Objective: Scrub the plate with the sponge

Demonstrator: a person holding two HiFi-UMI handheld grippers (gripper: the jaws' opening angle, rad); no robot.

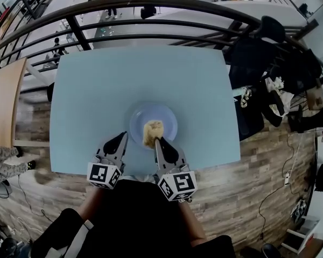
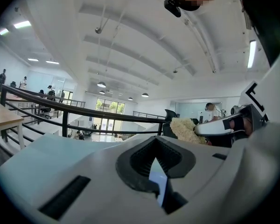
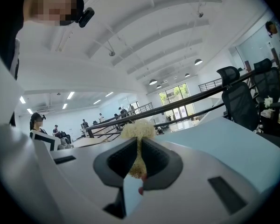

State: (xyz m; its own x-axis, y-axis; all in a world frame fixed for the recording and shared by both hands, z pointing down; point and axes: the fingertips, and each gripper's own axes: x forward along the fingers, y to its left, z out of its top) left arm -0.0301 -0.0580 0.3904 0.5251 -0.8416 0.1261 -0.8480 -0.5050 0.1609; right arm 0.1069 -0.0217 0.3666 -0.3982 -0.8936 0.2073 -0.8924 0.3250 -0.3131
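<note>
Right tongs clamped tight on the sponge, pinching its near end. The sponge sticks out ahead of the tips, over the near half of the plate; can't tell whether it touches. Left tongs closed with nothing in them, tips just beside the plate's near-left rim. Right side does the work: the plate lies ahead and below, so strokes likely run forward. Sponge yellow, shaggy, soft, squashed thin in the grip. Plate round, shallow, pale blue, glossy. Counter pale blue, flat, matte.
</note>
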